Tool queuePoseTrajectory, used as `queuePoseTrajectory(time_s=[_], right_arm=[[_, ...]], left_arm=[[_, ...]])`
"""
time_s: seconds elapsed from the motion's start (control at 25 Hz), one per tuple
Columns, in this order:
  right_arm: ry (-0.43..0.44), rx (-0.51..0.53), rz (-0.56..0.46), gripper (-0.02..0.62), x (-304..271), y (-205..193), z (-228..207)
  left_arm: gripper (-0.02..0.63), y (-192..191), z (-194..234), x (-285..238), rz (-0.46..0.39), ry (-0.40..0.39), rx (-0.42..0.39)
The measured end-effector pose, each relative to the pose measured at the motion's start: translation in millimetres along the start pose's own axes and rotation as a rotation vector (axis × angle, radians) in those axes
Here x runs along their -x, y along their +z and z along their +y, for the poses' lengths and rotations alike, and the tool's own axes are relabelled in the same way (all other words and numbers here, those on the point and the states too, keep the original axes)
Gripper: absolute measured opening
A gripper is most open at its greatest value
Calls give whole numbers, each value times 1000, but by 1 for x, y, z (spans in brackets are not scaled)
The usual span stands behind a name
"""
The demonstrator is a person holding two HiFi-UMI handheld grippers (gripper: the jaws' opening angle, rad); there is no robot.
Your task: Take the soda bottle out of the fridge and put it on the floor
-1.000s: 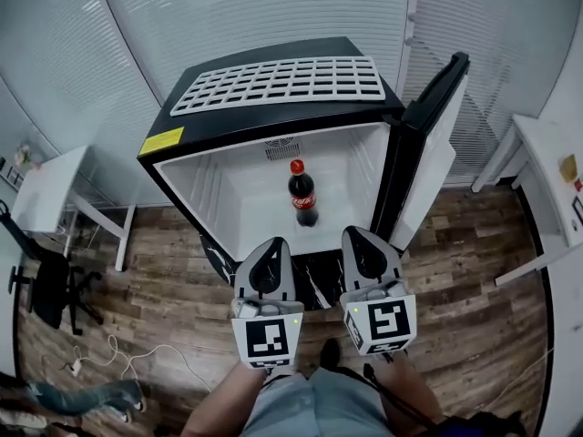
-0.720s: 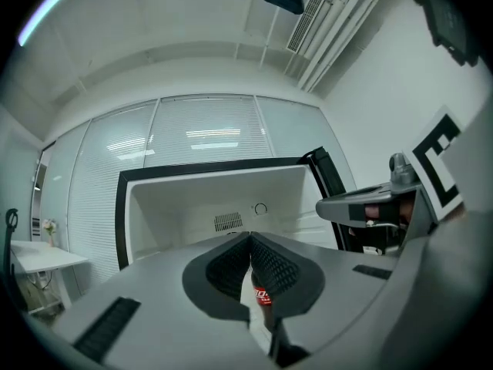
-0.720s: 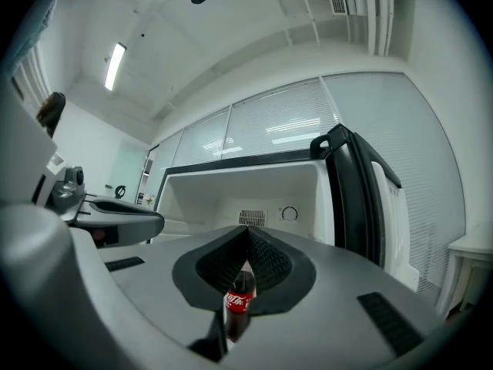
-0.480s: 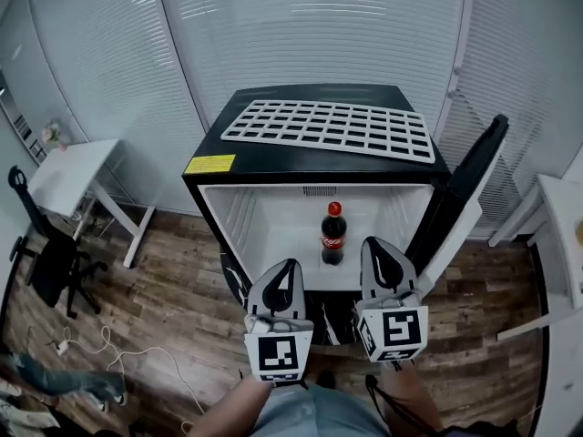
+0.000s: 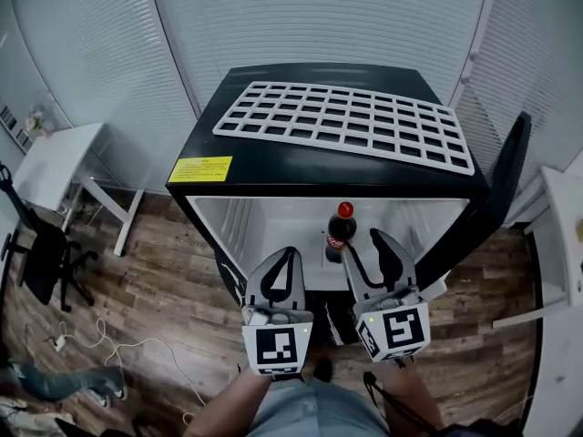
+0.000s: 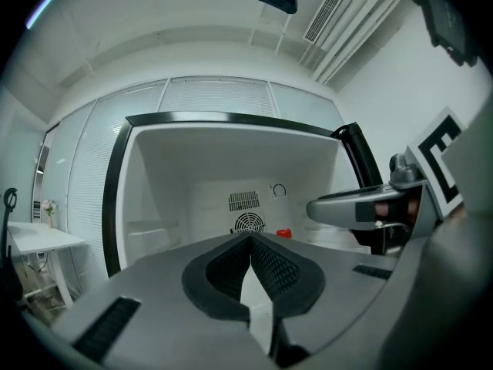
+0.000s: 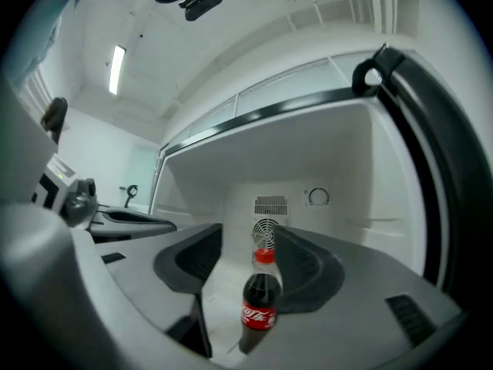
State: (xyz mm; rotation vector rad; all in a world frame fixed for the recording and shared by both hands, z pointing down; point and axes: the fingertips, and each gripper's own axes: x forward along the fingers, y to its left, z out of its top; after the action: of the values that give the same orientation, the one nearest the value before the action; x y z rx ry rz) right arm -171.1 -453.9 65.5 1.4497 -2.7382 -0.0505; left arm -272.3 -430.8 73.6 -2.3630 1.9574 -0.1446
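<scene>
A dark soda bottle point(image 5: 339, 233) with a red cap and red label stands upright on the white floor of the open black fridge point(image 5: 301, 167). My right gripper point(image 5: 369, 244) is at the fridge mouth, and its jaws have just been opening. In the right gripper view the bottle point(image 7: 260, 307) stands in the gap of the right gripper point(image 7: 250, 241), and neither pad touches it. My left gripper point(image 5: 281, 258) is shut and empty, to the bottle's left. In the left gripper view, only the red cap point(image 6: 283, 233) shows past the left gripper point(image 6: 250, 239).
The fridge door point(image 5: 506, 185) stands open at the right. A white wire rack point(image 5: 346, 121) lies on the fridge top. A white table point(image 5: 55, 167) and black chair point(image 5: 36, 262) are at the left, cables point(image 5: 86, 344) trail over the wooden floor, and another white table point(image 5: 560, 235) is at the right.
Both grippers have moved forward to the fridge opening, and the fridge now looks closer. The right gripper's jaws have gone from shut to open; the left stays shut.
</scene>
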Motion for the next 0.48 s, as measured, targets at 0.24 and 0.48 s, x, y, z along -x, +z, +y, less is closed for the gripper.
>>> queuePoseTrajectory(time_s=[0.24, 0.48], right_arm=[[1, 18, 54, 272, -26, -16, -5], [-9, 32, 96, 276, -38, -25, -7]], left_arm=[[18, -8, 5, -21, 3, -22, -30], [18, -13, 11, -28, 14, -45, -17]])
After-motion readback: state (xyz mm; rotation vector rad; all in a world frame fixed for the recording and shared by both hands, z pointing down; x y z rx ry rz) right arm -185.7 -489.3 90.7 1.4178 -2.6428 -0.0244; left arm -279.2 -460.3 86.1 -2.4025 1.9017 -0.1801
